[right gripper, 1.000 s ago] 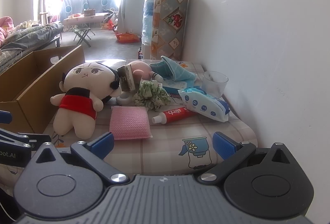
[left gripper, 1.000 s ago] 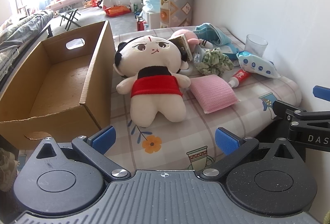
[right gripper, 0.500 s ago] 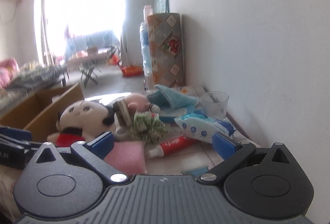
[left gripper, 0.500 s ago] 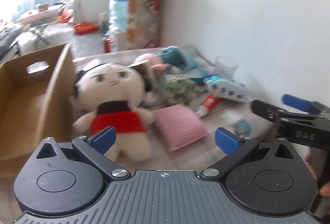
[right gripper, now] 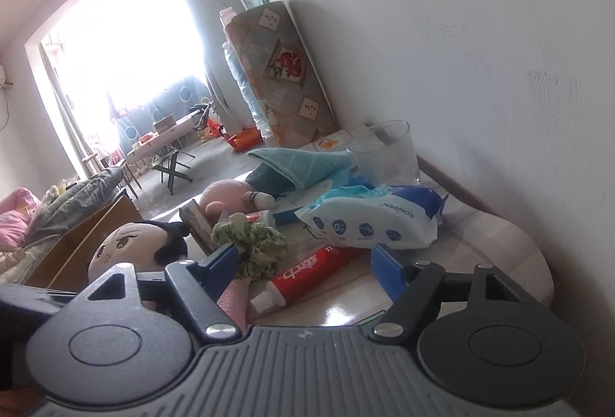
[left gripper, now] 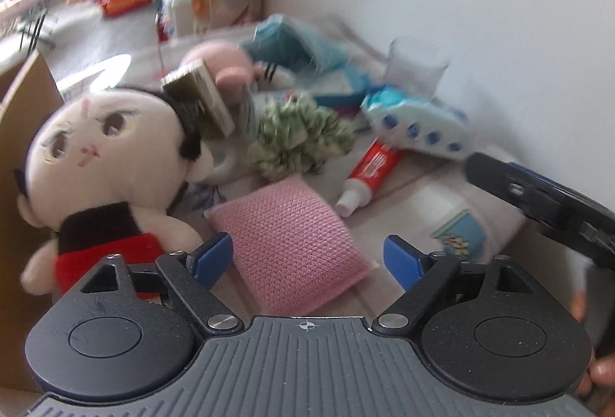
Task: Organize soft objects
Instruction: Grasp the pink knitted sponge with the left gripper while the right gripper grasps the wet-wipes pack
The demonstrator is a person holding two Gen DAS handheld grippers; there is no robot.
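Hand-held grippers L (left gripper: 307, 255) & R (right gripper: 305, 269) both open, jaws just narrowing, now nearer pink sponge (left gripper: 292, 236).

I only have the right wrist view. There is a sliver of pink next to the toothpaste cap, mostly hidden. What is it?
Observer: A pink mesh sponge pad, lying flat. The left wrist view shows nearly all of it.
Operator: Is the left tool on it?
Observer: Not yet. The left tool has the pad between its fingers. Its jaws have just been closing, but the pads stand clear of it.
Operator: And the doll's body?
Observer: The doll wears a black and red outfit and sits close beside the cardboard box wall.
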